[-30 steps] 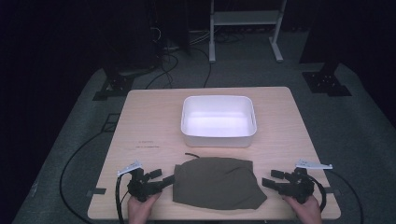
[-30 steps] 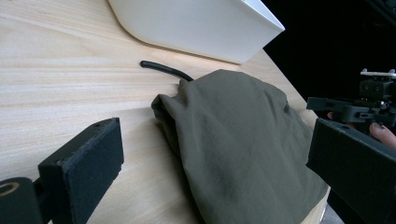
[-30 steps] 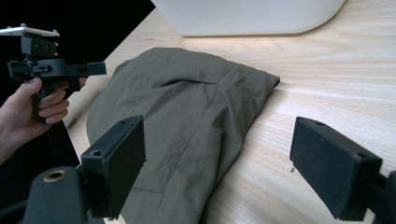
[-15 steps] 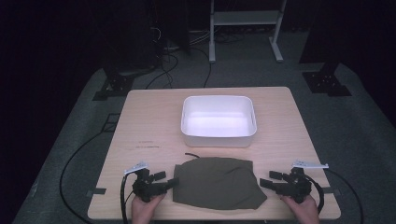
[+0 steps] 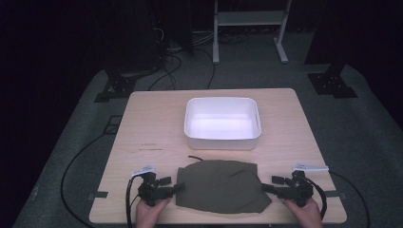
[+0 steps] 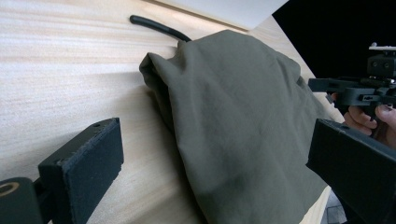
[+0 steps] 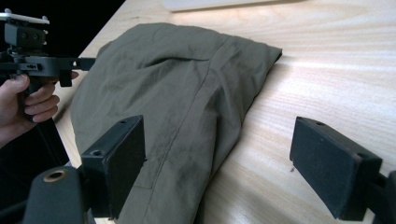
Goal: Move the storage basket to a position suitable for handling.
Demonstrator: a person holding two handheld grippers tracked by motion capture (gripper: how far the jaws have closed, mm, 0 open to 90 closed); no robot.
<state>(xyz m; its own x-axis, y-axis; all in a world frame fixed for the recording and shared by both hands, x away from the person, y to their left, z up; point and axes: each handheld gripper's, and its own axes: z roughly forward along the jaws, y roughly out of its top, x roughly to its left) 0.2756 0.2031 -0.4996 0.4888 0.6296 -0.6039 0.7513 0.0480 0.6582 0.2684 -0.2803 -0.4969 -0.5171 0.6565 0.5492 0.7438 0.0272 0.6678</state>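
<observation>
On the table (image 5: 157, 123), olive cloth (image 5: 221, 186) flat, left gripper (image 5: 177, 186) and right gripper (image 5: 267, 187) at its sides, fingers wide apart, holding nothing.

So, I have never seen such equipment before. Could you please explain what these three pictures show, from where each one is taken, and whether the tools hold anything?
There is no robot here. A person holds a hand tool with two black jaws in each hand: the left gripper and the right gripper. The high view comes from a fixed camera above the person's side of the wooden table. The two close pictures come from small cameras riding on the grippers, each looking along its own jaws.

On the table lie an olive-green cloth, folded or bunched near the front edge, and behind it a white tub. A thin dark cord sticks out from under the cloth.

Nothing is held. Both grippers stand open, one at each side of the cloth.
</observation>
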